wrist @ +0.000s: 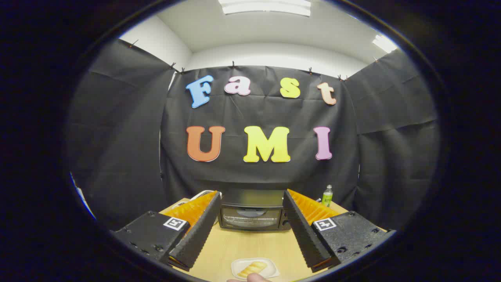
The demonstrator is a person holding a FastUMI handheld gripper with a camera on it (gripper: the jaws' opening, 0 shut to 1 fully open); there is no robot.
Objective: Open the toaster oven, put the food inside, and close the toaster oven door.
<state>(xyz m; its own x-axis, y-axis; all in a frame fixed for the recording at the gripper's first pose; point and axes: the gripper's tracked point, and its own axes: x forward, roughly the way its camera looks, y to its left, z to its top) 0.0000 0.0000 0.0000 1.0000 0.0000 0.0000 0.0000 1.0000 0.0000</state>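
Gripper (250, 207) jaws wide, holding nothing. Toaster oven (252, 213) at 12 o'clock beyond fingers, door shut. Food (252, 268), probably bread, on plate (237, 265) at 6 o'clock. Bottle (327, 196) at 2.

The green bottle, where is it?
In the gripper view the green bottle stands on the table, beyond the open fingers, right of the toaster oven.
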